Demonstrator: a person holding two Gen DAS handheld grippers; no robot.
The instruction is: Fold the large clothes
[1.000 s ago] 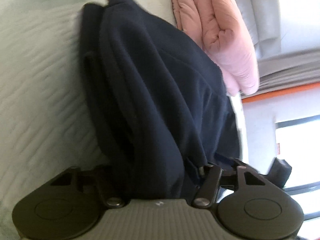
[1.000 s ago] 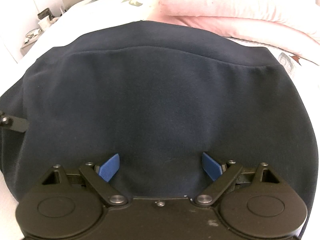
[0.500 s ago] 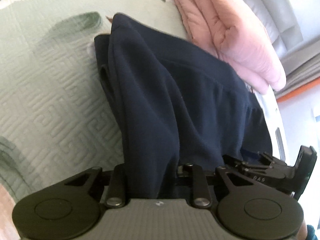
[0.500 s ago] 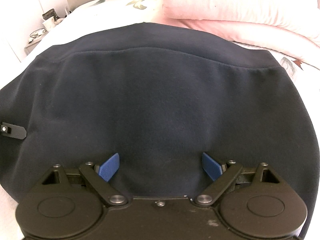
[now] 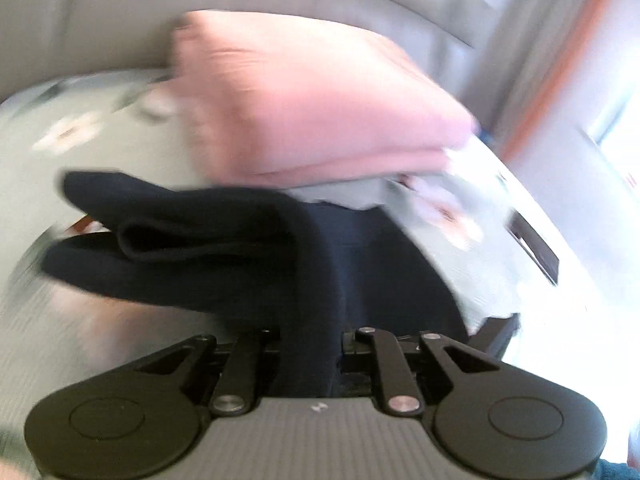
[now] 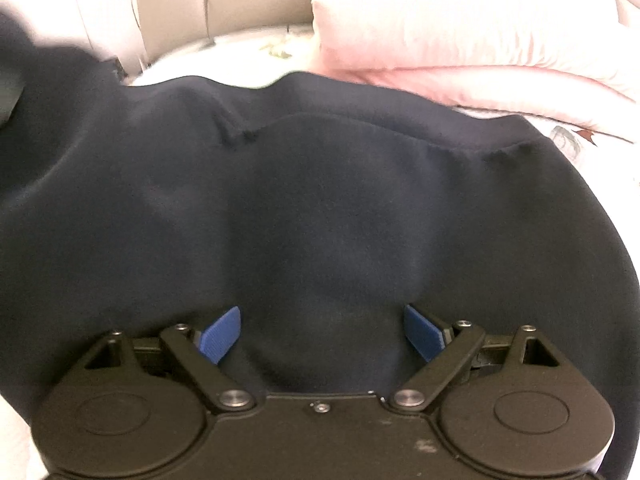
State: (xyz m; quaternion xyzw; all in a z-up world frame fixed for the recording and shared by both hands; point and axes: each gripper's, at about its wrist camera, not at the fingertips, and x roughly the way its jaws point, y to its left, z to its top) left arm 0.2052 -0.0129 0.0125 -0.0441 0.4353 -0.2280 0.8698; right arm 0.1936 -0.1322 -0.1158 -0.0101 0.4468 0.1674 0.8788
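Observation:
A dark navy garment (image 6: 320,208) lies spread over the bed and fills the right wrist view. My right gripper (image 6: 322,334) is open, its blue pads (image 6: 222,334) wide apart and resting on the cloth. In the left wrist view my left gripper (image 5: 310,344) is shut on a bunched fold of the same navy garment (image 5: 200,248), which is lifted and trails to the left above the bed. That view is blurred by motion.
A folded pink quilt (image 5: 320,112) sits on the pale patterned bedspread (image 5: 100,140) behind the garment; it also shows in the right wrist view (image 6: 460,32). A grey headboard (image 5: 240,8) stands behind it. A wall with a window is at the right.
My left gripper has swung and lifted with the garment's edge, now facing the quilt and headboard. The garment's left side in the right wrist view has risen and wrinkled. The right gripper stays still.

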